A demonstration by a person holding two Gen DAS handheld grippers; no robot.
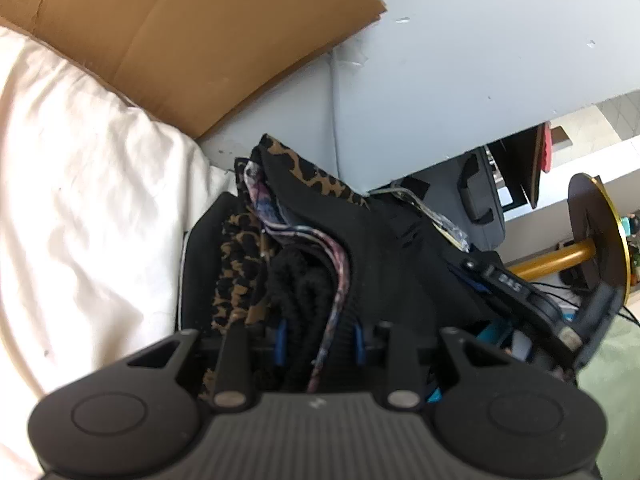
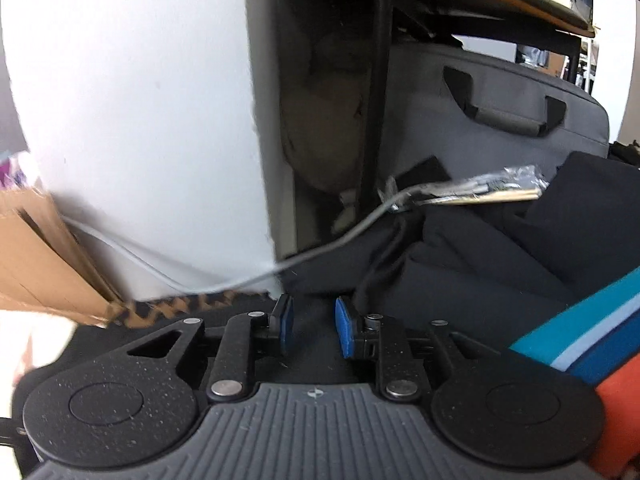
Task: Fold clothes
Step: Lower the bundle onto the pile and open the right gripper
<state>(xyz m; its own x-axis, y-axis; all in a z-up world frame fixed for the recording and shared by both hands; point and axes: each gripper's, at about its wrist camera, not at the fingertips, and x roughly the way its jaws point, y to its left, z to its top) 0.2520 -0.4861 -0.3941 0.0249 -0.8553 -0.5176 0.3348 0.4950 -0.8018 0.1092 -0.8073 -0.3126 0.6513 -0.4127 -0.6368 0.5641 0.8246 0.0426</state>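
Fingers of the left gripper were clamped on bunched dark clothes beside the white bedding; right gripper fingers stood apart, empty. Lifting was judged underway; spreading flat would be required.

black knit: ribbed cloth; cardboard: matt paper; tool: speckled matt plastic

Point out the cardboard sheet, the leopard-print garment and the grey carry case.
cardboard sheet [image 1: 192,40], left wrist view, on its flat brown face.
leopard-print garment [image 1: 234,276], left wrist view, on the patterned fold.
grey carry case [image 2: 512,120], right wrist view, on its handle.
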